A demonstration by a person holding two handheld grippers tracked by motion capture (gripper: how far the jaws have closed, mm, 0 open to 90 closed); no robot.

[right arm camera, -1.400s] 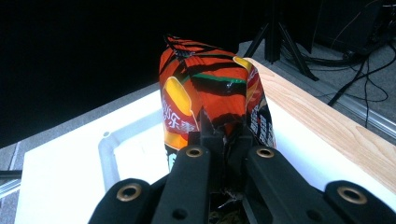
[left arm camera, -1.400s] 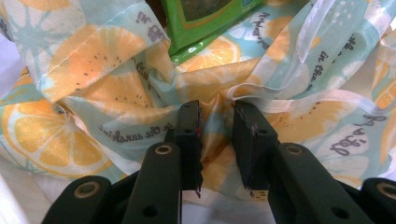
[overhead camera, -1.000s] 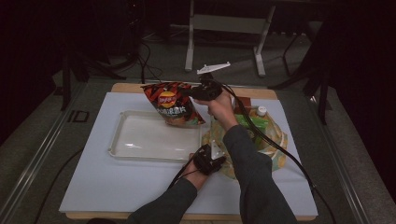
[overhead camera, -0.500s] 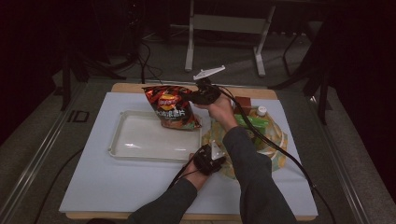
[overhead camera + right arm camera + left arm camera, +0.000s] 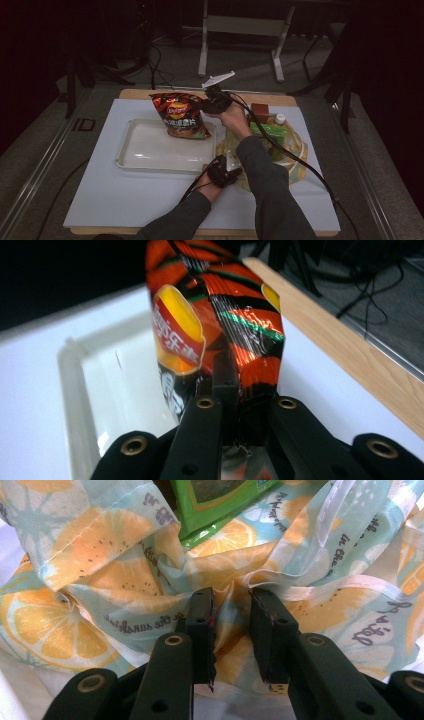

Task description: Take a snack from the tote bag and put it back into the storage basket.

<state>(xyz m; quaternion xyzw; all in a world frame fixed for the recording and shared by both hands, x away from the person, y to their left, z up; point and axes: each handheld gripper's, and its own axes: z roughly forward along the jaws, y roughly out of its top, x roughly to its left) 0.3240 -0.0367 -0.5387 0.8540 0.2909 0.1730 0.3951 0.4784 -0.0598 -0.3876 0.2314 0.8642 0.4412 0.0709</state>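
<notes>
On the white table [image 5: 100, 200], my right gripper [image 5: 202, 106] pinches the chip bag [image 5: 179, 115]; I should lower it level into the tray [image 5: 145, 150] while my left gripper [image 5: 231, 617] pins the bag cloth [image 5: 100, 555].

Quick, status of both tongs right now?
Left tongs: closed on a fold of the citrus-print cloth bag.
Right tongs: closed on the chip bag, held above the clear tray.

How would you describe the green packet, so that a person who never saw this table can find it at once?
Start at the white table and go to its right side, where a cloth bag printed with orange slices lies open. The green packet lies on this bag, next to a white-capped bottle. It is the one flat, bright green thing there.
</notes>
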